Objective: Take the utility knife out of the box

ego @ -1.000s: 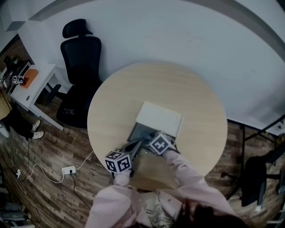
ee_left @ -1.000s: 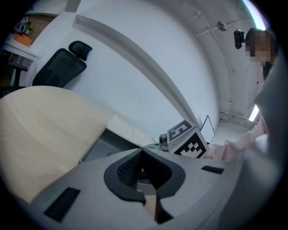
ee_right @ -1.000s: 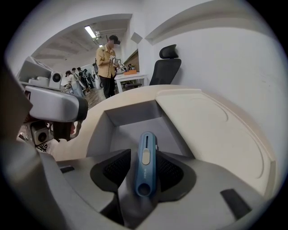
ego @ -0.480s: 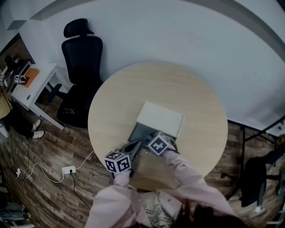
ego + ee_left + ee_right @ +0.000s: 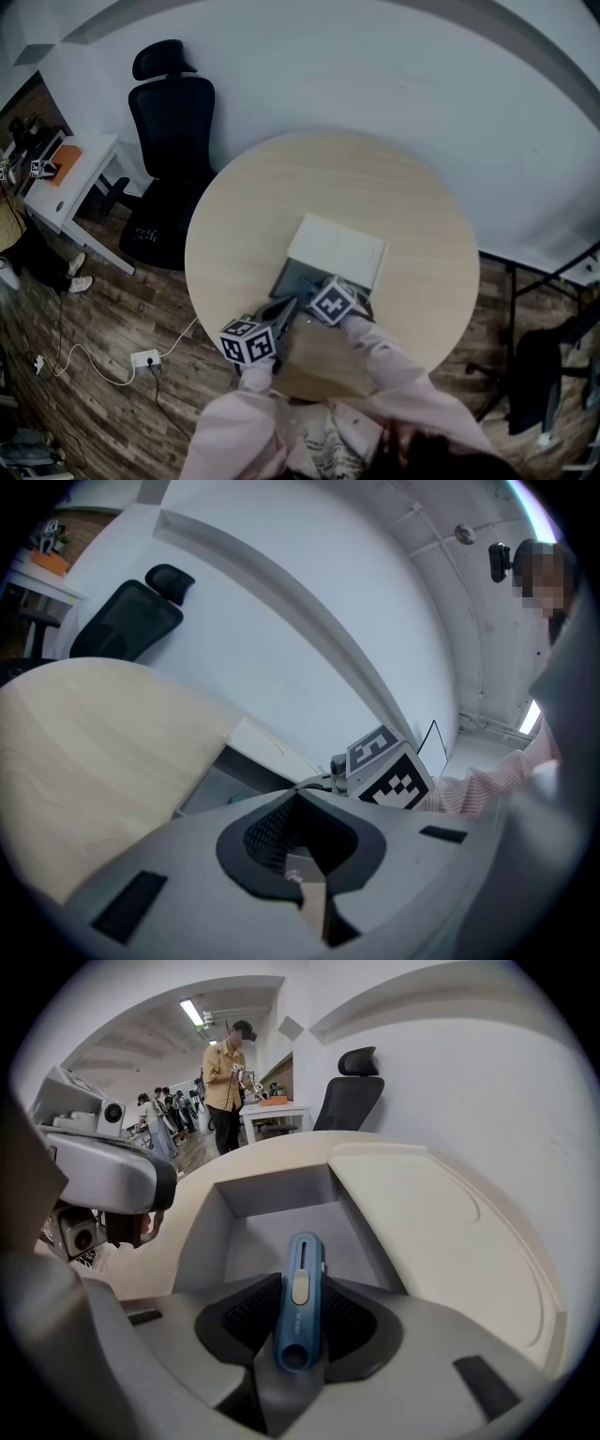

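Right gripper is lowered into the open box, set near the table's near edge. Its jaws have just been closing and are clamped on the blue utility knife, tip toward the box floor. Left gripper is clenched at the box's near-left corner.

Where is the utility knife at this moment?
In the right gripper view the blue utility knife lies inside the open box on the round table, between the jaws of the right gripper, which have just been closing on it.
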A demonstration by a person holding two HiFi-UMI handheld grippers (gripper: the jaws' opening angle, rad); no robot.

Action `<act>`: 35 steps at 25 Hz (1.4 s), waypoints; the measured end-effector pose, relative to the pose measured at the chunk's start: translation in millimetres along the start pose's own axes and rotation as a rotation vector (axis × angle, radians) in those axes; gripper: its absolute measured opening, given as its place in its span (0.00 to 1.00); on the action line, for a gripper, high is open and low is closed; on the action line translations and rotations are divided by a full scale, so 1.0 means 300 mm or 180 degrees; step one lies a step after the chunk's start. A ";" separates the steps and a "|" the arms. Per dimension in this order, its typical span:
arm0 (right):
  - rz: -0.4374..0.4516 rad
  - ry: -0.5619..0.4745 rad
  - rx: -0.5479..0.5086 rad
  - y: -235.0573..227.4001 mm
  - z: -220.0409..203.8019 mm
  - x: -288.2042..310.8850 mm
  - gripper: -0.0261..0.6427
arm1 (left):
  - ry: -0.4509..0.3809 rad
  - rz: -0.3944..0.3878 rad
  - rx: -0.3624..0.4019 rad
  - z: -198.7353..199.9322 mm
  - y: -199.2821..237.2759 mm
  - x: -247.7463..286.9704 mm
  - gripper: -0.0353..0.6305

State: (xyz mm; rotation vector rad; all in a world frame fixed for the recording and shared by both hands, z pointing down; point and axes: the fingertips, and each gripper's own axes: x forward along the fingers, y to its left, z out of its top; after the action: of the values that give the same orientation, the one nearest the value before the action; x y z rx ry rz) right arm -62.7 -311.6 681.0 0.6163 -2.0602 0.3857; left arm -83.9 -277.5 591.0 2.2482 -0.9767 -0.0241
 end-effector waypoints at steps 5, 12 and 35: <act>0.0044 -0.0024 0.0056 0.005 0.002 0.001 0.24 | -0.0012 0.0007 -0.0008 0.003 0.005 -0.004 0.05; -0.0018 -0.0158 0.0078 -0.019 0.013 -0.027 0.23 | -0.0073 -0.0008 0.0038 0.022 -0.008 -0.011 0.05; 0.0179 -0.0943 0.0439 0.002 0.041 -0.151 0.23 | -0.0043 -0.0103 0.0203 0.011 -0.045 -0.034 0.05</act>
State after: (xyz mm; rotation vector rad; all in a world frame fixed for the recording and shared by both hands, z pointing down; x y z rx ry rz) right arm -51.2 -304.9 636.1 0.7355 -2.3511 0.4967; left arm -83.6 -266.1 578.1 2.3248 -0.9608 -0.0227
